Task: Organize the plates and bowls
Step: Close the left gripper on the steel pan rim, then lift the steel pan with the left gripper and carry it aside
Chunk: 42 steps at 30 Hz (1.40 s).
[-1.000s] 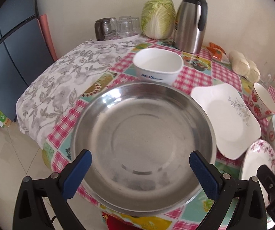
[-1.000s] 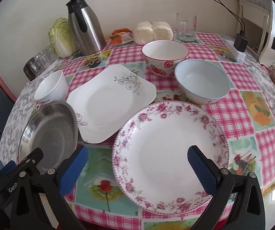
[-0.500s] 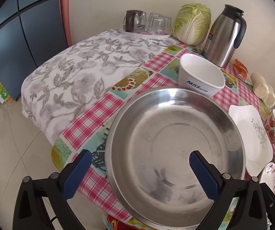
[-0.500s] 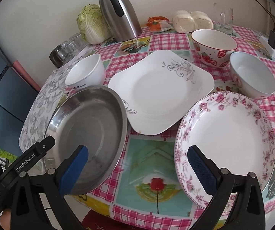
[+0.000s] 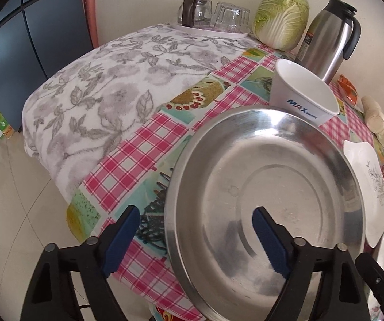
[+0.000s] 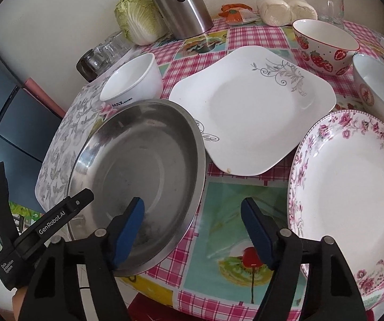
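Both grippers now straddle opposite rims of steel basin (image 5: 267, 195), which sits at table's near-left edge beside the sq. white plate (image 6: 250, 112). Left gripper (image 5: 194, 238): jaws just narrowing, 1 finger inside basin, 1 outside, not yet pinching. Right gripper (image 6: 192, 227): same, closing over the right rim, gaps visible. Vs. 1 s ago, both shifted onto basin. Likely a 2-handed lift is starting.

Three bowls (image 6: 135, 80), two ceramic plates (image 6: 250, 112), one steel basin (image 6: 141, 171), one cabbage (image 5: 281, 18), one thermos jug (image 5: 325, 37).
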Each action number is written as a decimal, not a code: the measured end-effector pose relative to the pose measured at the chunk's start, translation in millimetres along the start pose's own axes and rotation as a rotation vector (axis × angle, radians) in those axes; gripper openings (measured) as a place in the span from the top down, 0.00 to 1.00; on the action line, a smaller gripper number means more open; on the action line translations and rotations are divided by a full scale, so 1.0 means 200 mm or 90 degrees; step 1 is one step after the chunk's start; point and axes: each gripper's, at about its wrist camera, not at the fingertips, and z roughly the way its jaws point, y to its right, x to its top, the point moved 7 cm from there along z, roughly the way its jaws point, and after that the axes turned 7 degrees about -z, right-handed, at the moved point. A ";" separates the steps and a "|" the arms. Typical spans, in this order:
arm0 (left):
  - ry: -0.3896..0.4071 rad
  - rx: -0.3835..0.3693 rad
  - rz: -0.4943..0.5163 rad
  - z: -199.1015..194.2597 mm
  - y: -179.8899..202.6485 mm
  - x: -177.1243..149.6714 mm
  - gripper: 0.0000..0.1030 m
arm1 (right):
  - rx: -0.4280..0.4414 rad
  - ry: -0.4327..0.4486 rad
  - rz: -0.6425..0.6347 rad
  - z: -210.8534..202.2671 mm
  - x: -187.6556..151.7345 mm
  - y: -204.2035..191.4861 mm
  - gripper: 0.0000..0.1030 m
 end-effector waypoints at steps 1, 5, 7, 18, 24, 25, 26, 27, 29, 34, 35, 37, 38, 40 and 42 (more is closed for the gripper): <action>-0.001 0.004 0.003 0.01 -0.01 0.00 0.19 | 0.004 -0.002 0.002 0.01 0.00 0.00 0.36; -0.013 0.004 0.003 0.07 -0.03 0.02 0.26 | 0.004 -0.006 0.007 0.04 0.01 0.00 0.50; -0.013 0.012 0.008 0.09 -0.03 0.03 0.31 | 0.007 -0.009 0.014 0.06 0.01 0.01 0.56; 0.013 0.015 0.045 0.12 0.02 0.10 0.60 | 0.022 -0.021 0.020 0.14 0.04 0.03 0.80; 0.025 0.024 0.048 0.13 0.02 0.10 0.60 | 0.052 -0.027 0.049 0.17 0.05 0.06 0.81; 0.026 0.025 0.048 0.13 0.02 0.10 0.60 | 0.056 -0.028 0.047 0.17 0.05 0.06 0.82; 0.025 0.027 0.046 0.13 0.02 0.10 0.60 | 0.061 -0.029 0.046 0.17 0.05 0.06 0.84; 0.025 0.029 0.045 0.13 0.02 0.10 0.60 | 0.067 -0.033 0.042 0.17 0.05 0.05 0.88; 0.025 0.031 0.044 0.12 0.02 0.09 0.60 | 0.060 -0.033 0.028 0.16 0.05 0.03 0.89; 0.028 0.033 0.044 0.10 0.03 0.08 0.64 | 0.073 -0.030 0.018 0.14 0.06 0.04 0.89; 0.027 0.031 0.043 0.10 0.03 0.08 0.65 | 0.073 -0.028 0.012 0.13 0.07 0.03 0.88; 0.026 0.029 0.041 0.09 0.03 0.08 0.66 | 0.068 -0.022 -0.001 0.11 0.08 0.02 0.88; 0.027 0.028 0.040 0.08 0.02 0.07 0.67 | 0.066 -0.020 -0.009 0.10 0.08 0.02 0.88; 0.029 0.026 0.036 0.07 0.02 0.07 0.68 | 0.065 -0.015 -0.022 0.08 0.09 0.01 0.88; 0.030 0.024 0.031 0.05 0.02 0.07 0.69 | 0.068 -0.013 -0.031 0.07 0.10 0.00 0.87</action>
